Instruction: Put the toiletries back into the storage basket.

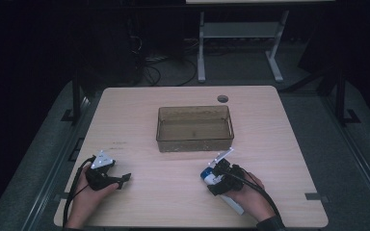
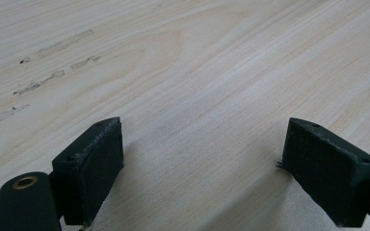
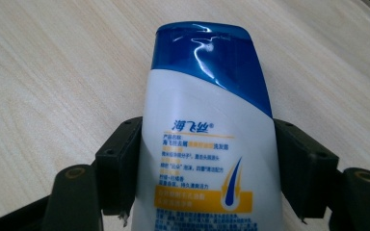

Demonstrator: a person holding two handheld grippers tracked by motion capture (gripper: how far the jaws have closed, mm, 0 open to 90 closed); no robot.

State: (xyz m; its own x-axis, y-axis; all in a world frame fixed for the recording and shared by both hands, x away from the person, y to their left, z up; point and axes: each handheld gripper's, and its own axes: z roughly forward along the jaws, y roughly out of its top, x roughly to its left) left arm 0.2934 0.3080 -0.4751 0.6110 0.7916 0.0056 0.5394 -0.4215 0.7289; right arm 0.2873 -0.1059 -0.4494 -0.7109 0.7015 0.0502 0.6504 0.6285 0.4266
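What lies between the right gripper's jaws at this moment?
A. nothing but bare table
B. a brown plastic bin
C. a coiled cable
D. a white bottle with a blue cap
D: in the right gripper view, the white bottle with a blue cap sits between the right gripper's jaws.

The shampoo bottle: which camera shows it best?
The right gripper view: the shampoo bottle looms close, blue cap and label clear, between the right tool. The high view shows it small; the left gripper view shows bare table.
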